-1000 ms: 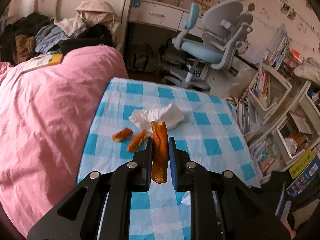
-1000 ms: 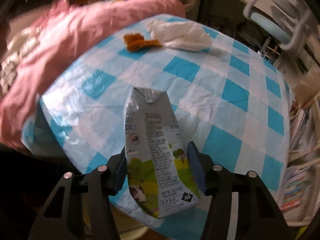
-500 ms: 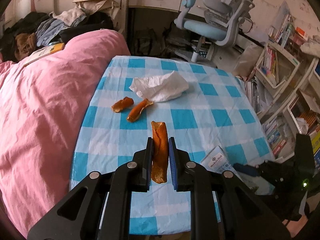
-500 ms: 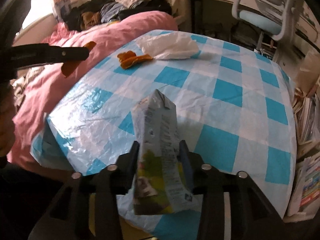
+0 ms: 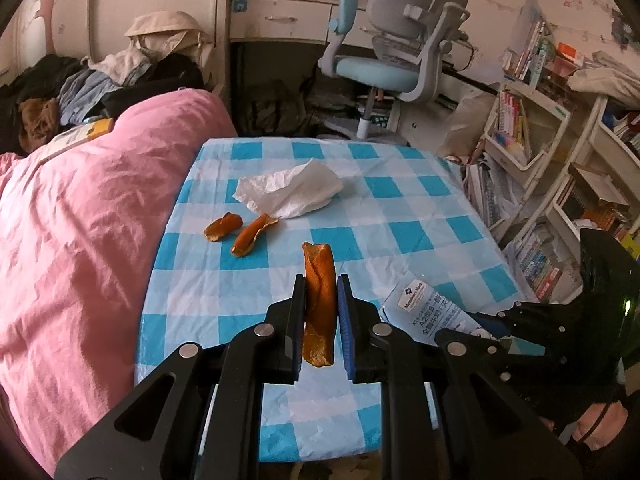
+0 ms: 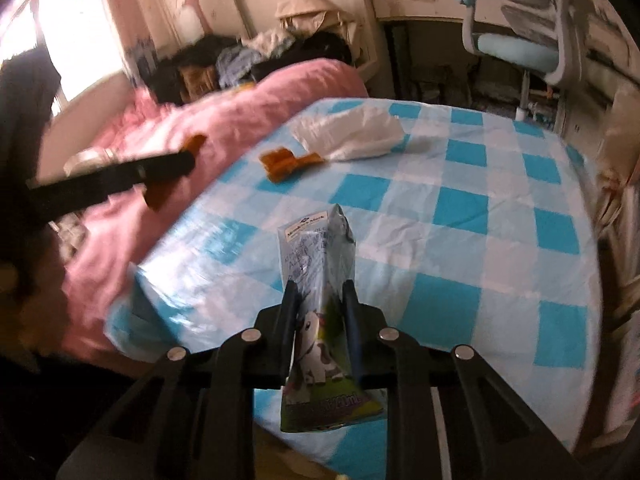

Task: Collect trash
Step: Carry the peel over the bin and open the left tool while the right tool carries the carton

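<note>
My left gripper point(image 5: 321, 300) is shut on a strip of orange peel point(image 5: 319, 280), held above the near part of the blue-checked table point(image 5: 420, 216). Two more orange peels point(image 5: 240, 232) lie further back, beside a crumpled white tissue point(image 5: 290, 192). My right gripper point(image 6: 319, 300) has its jaws closing on a squashed milk carton point(image 6: 320, 264), its pads pressing both sides, lifted over the table's near edge. The same carton point(image 5: 424, 312) and the right gripper point(image 5: 476, 320) show at the lower right of the left wrist view. The left gripper point(image 6: 188, 158) appears at the left of the right wrist view.
A pink duvet point(image 5: 80, 232) on the bed borders the table's left side. A blue-grey office chair point(image 5: 400, 52) stands behind the table. White shelves full of books point(image 5: 532, 152) line the right. Clothes point(image 5: 112, 76) are heaped at the back left.
The right gripper's jaws have narrowed on the carton, squashing it flatter, and raised it off the table. The left gripper drew back from the table with its peel.
</note>
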### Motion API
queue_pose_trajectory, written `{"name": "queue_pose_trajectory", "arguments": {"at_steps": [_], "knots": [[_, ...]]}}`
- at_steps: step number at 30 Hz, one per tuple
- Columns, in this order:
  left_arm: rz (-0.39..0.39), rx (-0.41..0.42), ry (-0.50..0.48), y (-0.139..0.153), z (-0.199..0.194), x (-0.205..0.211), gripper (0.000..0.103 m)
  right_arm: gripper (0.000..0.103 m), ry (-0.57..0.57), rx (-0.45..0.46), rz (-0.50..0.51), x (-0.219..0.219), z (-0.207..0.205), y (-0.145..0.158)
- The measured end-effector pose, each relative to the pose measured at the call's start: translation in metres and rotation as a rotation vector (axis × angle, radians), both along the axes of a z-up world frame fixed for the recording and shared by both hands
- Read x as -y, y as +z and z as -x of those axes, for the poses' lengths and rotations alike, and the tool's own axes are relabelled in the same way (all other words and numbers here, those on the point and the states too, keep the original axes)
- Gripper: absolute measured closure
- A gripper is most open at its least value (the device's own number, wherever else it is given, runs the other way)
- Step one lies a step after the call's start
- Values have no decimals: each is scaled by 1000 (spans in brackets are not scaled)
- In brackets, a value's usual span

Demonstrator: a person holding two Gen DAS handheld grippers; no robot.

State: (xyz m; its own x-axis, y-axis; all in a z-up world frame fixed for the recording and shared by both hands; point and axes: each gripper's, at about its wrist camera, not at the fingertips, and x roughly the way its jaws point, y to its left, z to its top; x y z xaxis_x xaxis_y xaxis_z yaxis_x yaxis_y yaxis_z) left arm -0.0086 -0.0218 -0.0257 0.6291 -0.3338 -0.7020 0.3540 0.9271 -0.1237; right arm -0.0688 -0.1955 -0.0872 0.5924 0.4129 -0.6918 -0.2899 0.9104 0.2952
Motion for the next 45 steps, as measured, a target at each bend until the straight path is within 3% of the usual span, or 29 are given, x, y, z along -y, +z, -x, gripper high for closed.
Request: {"name": "queue_pose_trajectory", "arguments": {"at_steps": [9,18,32,35,36,39,43,45], "knots": [[35,-12,7,-1,31,-7,88,80,-1,7,-265,13,25,10],[41,-63,9,-22,74,-8,88,80,14,-31,-373,5,68,-2],[-34,-194,43,-66,140,-9,88,80,35,-201,-354,-26,125,-46],[-71,-234,37,-78,153,-8,88,76,12,-250,-318,-27,132,-54],[-80,-247,31,-81,155,-7,88,69,-3,-253,-307,-25,134,-56],[-115,-272,1,-89,164,1,87,66,-37,-239,-297,-18,137,-54],[-170,-198,5,-84,173,8,63,59,-61,-178,-257,-14,141,-47],[-184,-155,22,-78,174,8,57,57,-67,-150,-226,-13,141,-44]]}}
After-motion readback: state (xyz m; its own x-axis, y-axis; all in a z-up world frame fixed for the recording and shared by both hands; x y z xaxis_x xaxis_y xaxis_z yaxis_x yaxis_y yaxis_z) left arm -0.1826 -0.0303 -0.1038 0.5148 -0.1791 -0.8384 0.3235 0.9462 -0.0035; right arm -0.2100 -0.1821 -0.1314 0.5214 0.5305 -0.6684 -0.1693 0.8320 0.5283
